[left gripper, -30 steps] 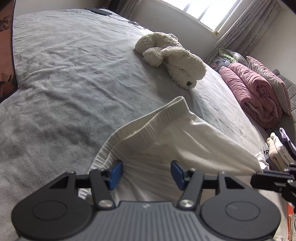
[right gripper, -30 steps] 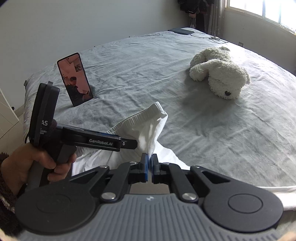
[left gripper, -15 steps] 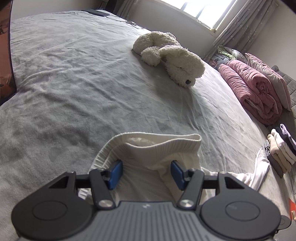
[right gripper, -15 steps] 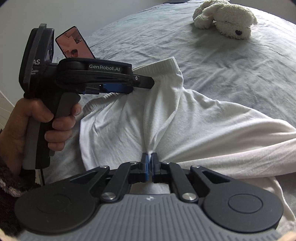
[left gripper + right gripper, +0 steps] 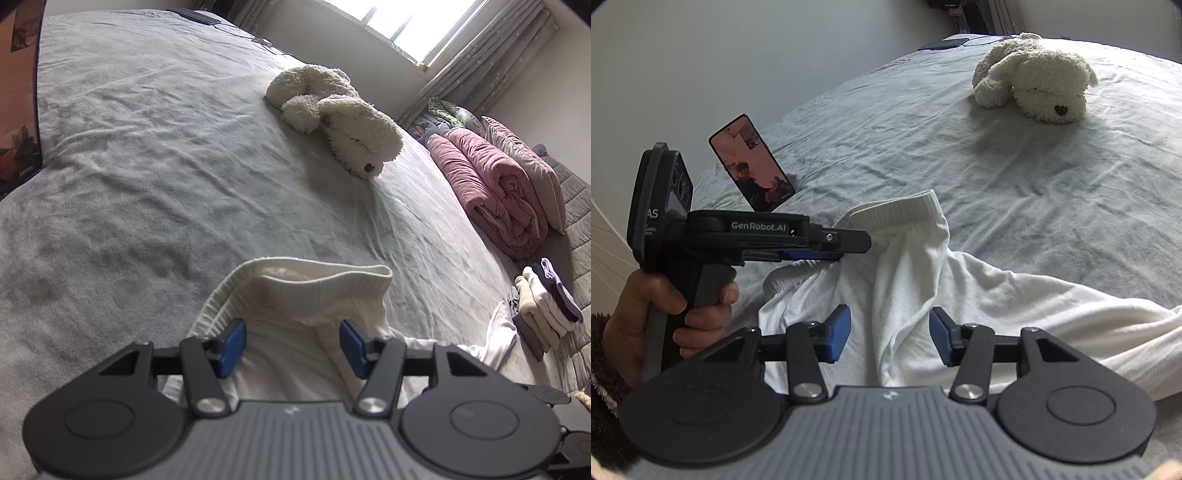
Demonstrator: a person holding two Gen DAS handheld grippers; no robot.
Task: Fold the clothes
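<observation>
One white garment [image 5: 916, 280] lies on the grey bed [image 5: 1052, 177], ribbed waistband toward 12 o'clock, long axis trailing to 4 o'clock. One plush dog [image 5: 1034, 77] at 1 o'clock. One phone [image 5: 751, 162], right view only. Folded pile [image 5: 546, 299] and pink quilt [image 5: 491, 192], left view only. Left gripper [image 5: 290, 341] and right gripper [image 5: 888, 334]: both spread wide, nothing clamped.

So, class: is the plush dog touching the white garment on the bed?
Apart. The right wrist view shows bare grey bedsheet between the plush dog and the white garment.
</observation>
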